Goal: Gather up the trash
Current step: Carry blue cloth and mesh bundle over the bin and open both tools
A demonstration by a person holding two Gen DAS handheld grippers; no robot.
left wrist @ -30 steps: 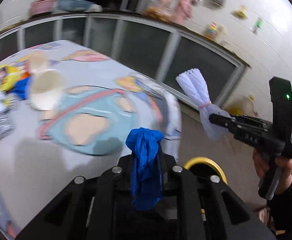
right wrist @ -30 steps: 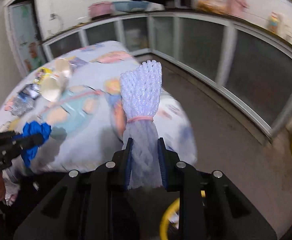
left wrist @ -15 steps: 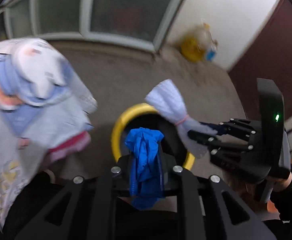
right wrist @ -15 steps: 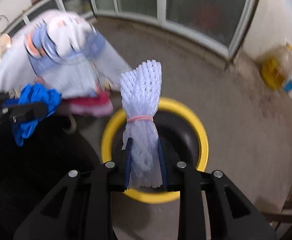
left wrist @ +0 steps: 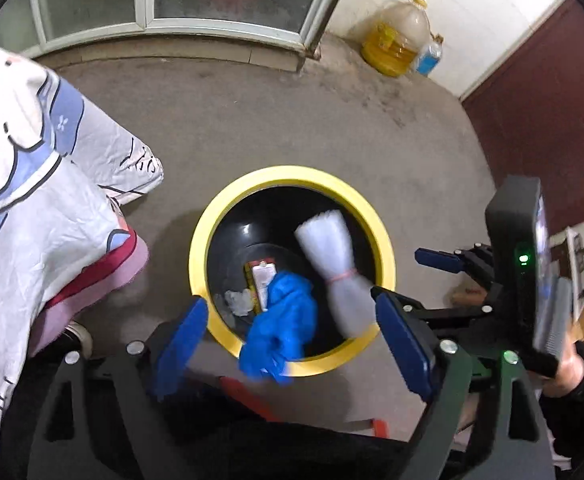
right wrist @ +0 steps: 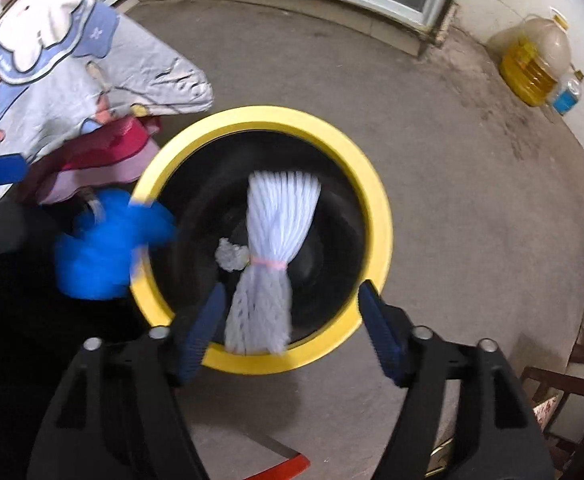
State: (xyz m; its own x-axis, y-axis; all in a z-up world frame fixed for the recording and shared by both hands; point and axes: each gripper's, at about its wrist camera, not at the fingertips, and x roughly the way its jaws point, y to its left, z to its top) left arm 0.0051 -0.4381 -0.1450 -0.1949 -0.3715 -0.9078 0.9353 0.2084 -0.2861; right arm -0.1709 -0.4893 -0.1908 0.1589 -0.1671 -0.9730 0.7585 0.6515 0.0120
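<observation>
A black bin with a yellow rim stands on the floor below both grippers. My left gripper is open; a crumpled blue glove is loose between its fingers, blurred, over the bin's near rim. My right gripper is open; a white foam net tied with a pink band is loose between its fingers over the bin mouth. Wrappers and a crumpled white scrap lie at the bin's bottom.
A cartoon-print tablecloth hangs at the left beside the bin. A yellow oil jug and a small blue bottle stand by the far wall. The floor is bare concrete.
Both grippers have opened over the bin. The blue glove and the white foam net have left the fingers and are dropping toward the bin.
</observation>
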